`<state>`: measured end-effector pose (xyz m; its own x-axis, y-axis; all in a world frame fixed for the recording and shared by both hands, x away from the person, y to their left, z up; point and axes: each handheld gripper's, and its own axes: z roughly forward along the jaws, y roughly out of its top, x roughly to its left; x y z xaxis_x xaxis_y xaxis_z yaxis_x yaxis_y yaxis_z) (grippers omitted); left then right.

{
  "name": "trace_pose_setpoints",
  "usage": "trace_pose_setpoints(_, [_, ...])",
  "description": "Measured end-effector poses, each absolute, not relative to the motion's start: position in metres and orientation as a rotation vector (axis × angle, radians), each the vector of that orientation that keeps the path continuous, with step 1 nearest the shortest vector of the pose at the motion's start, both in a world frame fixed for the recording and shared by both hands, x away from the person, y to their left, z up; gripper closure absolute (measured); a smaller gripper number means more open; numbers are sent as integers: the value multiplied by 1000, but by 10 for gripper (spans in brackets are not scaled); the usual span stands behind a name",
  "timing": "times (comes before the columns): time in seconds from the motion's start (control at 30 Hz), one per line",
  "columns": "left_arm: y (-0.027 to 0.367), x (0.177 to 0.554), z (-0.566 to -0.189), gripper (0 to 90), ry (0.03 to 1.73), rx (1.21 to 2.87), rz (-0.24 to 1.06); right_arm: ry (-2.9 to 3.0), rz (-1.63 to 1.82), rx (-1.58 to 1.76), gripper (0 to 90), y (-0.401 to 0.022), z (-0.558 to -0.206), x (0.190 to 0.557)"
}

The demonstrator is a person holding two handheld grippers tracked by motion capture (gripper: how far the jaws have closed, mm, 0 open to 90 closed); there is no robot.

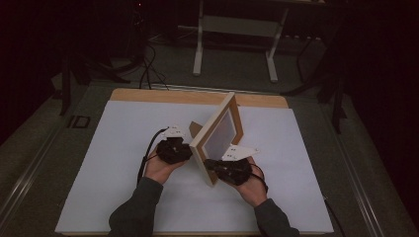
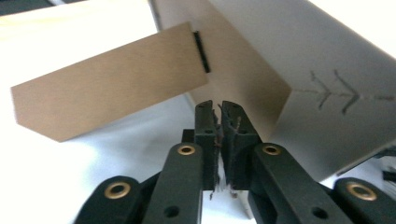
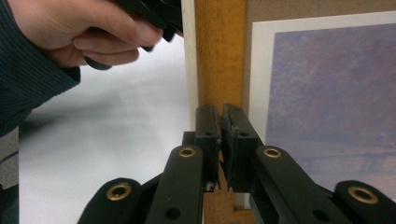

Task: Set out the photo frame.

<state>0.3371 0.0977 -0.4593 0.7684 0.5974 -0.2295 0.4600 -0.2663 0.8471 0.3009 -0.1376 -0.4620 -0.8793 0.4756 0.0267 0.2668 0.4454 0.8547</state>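
**Wooden picture frame propped on a white table, a gripper at each side**

A light wooden picture frame (image 1: 217,138) with a pale print behind its front is seen standing on edge near the centre of the high view, on the white tabletop (image 1: 118,197). It is tilted and propped by a brown cardboard easel stand (image 1: 195,129) that juts from its back towards the left of the frame.

The left gripper (image 1: 174,150) is held in the left hand (image 1: 159,169) just left of the frame's back. In the left gripper view its jaws are seen nearly together at the centre, a thin slit between them and nothing clamped; the stand (image 2: 107,88) is shown in the upper left and the grey backing board (image 2: 303,79) on the right.

The right gripper (image 1: 228,170) is held in the right hand (image 1: 253,188) at the lower front corner of the frame. In the right gripper view its jaws are seen almost closed against the wooden rail (image 3: 219,56); whether the rail is pinched cannot be told. The bluish print (image 3: 331,98) is seen at the right, the left hand (image 3: 74,32) in the upper left.
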Motion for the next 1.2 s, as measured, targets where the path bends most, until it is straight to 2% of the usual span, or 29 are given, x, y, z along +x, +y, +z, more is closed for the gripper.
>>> trace_pose_setpoints(0.37, [120,328,-456,673,853,1877,166,2460,1402,680,767,-148,-461,305])
trace_pose_setpoints(0.7, [133,315,-455,563,836,1849,128,2433,1417,712,723,-156,-457,307])
trace_pose_setpoints(0.9, [134,309,-452,496,834,1844,119,2426,1416,721,708,-159,-457,308])
trace_pose_setpoints(1.07, [129,302,-450,390,820,1855,141,2421,1416,726,705,-161,-457,309])
trace_pose_setpoints(1.2, [124,300,-445,345,816,1849,158,2421,1415,730,706,-161,-457,309])
